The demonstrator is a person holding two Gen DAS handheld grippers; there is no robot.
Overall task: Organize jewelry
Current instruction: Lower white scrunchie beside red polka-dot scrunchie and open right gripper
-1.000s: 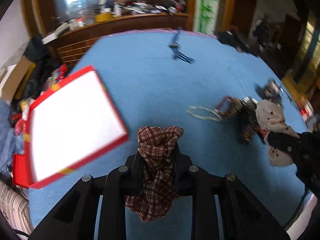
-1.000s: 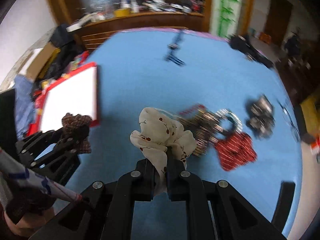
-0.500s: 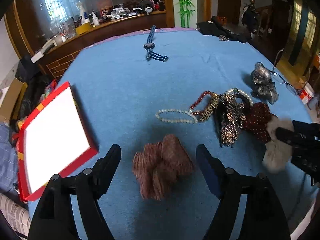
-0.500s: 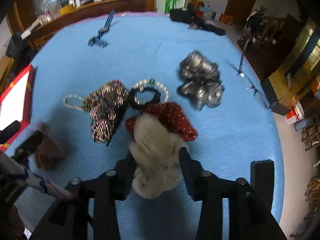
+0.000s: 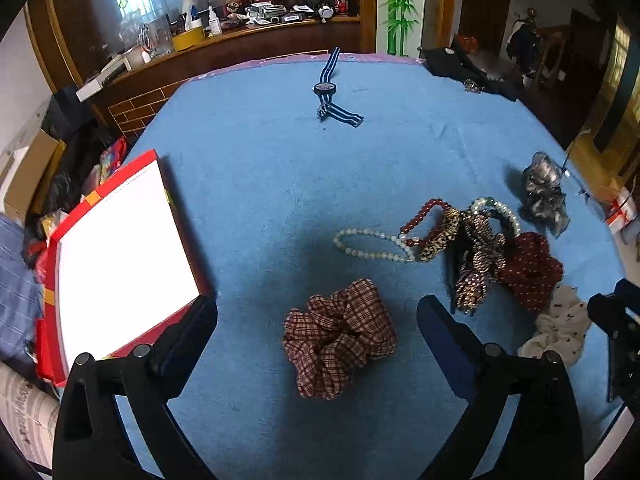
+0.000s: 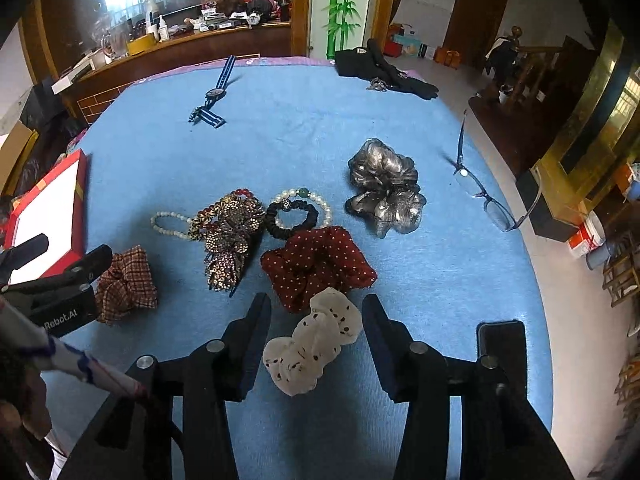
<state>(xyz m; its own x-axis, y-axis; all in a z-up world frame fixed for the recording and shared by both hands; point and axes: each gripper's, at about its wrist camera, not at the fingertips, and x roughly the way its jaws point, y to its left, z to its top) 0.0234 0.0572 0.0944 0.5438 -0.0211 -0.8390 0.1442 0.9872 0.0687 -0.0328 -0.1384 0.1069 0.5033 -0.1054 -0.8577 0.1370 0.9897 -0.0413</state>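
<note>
My left gripper (image 5: pixel 318 310) is open around a plaid red scrunchie (image 5: pixel 338 338) that lies on the blue table (image 5: pixel 280 168). My right gripper (image 6: pixel 316 308) is open around a cream dotted scrunchie (image 6: pixel 314 340) on the table. Beyond it lie a dark red dotted scrunchie (image 6: pixel 318 264), a black hair tie (image 6: pixel 292 218), a pearl bracelet (image 6: pixel 308 196), a sequinned hair clip (image 6: pixel 230 236), a white bead bracelet (image 5: pixel 372 244) and a silver scrunchie (image 6: pixel 386 188). An open red box (image 5: pixel 116 256) with a white lining stands at the left.
A striped-strap watch (image 5: pixel 332 94) lies at the far side. Glasses (image 6: pixel 484 192) lie near the right edge, a black phone (image 6: pixel 502 340) at the near right, dark cloth (image 6: pixel 380 72) at the far right corner. A cluttered wooden counter (image 5: pixel 240 40) stands behind.
Both grippers have opened and let go of their scrunchies, which now lie on the table. Both grippers have drawn back a little, and the views have steadied.
</note>
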